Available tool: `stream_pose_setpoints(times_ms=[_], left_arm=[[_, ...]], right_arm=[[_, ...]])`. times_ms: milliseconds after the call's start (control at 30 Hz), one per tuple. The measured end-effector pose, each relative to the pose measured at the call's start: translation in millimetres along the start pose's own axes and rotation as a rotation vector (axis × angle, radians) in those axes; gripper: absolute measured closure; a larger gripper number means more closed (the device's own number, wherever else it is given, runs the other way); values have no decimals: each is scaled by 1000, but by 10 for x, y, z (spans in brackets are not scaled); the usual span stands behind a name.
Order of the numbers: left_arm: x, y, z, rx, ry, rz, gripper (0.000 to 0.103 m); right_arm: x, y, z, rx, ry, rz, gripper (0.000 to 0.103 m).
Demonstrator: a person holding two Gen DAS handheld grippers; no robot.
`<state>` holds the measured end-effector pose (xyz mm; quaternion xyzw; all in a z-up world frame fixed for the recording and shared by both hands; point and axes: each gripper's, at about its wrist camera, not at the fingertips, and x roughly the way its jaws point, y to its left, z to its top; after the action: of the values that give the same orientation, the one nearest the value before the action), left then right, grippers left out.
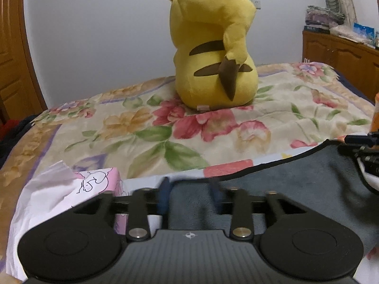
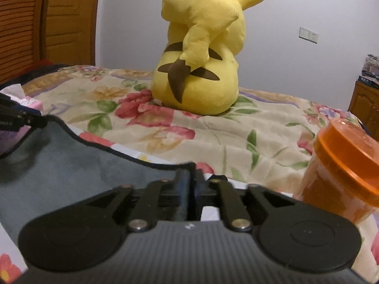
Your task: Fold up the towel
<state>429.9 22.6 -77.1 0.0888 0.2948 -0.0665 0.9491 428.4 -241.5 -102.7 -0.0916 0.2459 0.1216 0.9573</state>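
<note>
Grey towel point(image 2: 71, 165) is spread on the bed point(image 2: 213, 137). Right gripper point(image 2: 191, 184): jaws are pressed together on its far corner. Left gripper point(image 1: 190, 187): jaws are held spread over the towel's left part.

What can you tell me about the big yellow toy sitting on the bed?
The plush toy is soft, fuzzy and bright yellow, with black-tipped ears, two brown stripes across its back and a zigzag tail that is brown at its base. It sits upright on the flowery bedspread with its back to both cameras, so its face is hidden. A small white tag peeks out at its bottom. Nothing but the bedspread touches it; the grey towel lies nearer the cameras, apart from it.
</note>
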Motion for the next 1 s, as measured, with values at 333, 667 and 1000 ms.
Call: stream_pose_setpoints(times_ms=[333,667,1000], left_arm=[[-471,-134,67,-23,-22,-40,28],[-1154,-214,105,-22,-47,-63,15],[-1858,-146,-20,-59,-62,-71,6]], right_arm=[[-431,36,162,35,-19,36,51],[-1135,183,264,49,-17,56,49],[-1693,266,339,78,-39,54,45]])
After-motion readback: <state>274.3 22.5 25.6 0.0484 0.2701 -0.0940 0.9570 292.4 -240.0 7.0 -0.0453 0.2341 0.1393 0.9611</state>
